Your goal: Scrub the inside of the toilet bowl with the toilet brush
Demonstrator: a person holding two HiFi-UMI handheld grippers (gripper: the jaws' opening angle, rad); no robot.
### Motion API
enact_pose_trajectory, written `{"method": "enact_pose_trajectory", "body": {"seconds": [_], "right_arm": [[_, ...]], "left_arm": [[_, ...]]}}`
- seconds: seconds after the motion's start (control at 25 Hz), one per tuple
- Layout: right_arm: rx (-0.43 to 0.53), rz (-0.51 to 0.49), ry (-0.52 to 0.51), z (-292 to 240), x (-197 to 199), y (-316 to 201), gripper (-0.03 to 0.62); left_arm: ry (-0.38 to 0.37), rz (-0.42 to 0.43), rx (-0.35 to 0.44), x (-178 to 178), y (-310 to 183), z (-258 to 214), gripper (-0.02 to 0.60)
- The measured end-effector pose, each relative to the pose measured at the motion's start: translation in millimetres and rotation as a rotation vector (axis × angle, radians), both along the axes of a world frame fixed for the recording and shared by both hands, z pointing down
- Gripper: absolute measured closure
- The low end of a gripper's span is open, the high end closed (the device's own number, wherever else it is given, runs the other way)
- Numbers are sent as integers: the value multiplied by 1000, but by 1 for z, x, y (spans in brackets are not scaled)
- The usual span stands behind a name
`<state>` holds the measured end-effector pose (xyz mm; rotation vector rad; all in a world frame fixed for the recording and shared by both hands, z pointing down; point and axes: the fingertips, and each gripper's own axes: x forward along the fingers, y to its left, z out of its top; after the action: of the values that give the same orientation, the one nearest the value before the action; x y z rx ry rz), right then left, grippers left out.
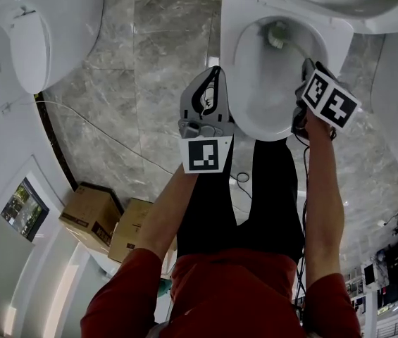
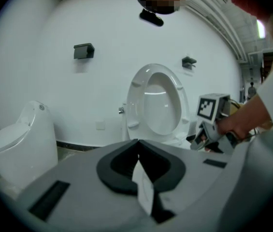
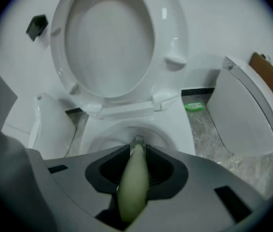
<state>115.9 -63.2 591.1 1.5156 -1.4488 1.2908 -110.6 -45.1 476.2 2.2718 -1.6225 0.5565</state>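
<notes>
Right tool [image 3: 137,148] is clamped on the pale green handle of the toilet brush [image 3: 133,185]. The brush's head sits down inside the toilet bowl [image 1: 239,62], toward its far side. Left tool [image 2: 137,144] has its jaws pressed together with nothing between them and hangs just left of the bowl's rim, above the marble floor [image 1: 149,41]. The seat [image 3: 108,42] stands raised.
</notes>
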Motion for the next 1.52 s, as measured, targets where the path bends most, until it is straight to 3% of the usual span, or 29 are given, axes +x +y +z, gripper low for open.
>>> {"method": "enact_pose_trajectory", "body": {"seconds": [0.16,0.4,0.84,1.08,1.2,1.44,1.52], "right_arm": [[-5,185,-55,-7,29,6,496],[-149,401,-134,58,29,19,496],[-49,747,-343,3,89,45,496],[-156,783,-326,59,67,40,496],[-165,794,-332,59,54,37,496],[-81,629,-396,18,17,34,496],[-57,529,-385,4,3,33,496]], "left_arm": [[7,-2,2,8,-3,-1,581],[1,40,32,23,-9,-9,581],[12,47,22,38,-9,-6,581],[3,60,13,41,-9,-2,581],[13,57,19,42,-6,-6,581],[12,38,-8,32,1,-1,581],[18,24,-7,28,1,-1,581]]}}
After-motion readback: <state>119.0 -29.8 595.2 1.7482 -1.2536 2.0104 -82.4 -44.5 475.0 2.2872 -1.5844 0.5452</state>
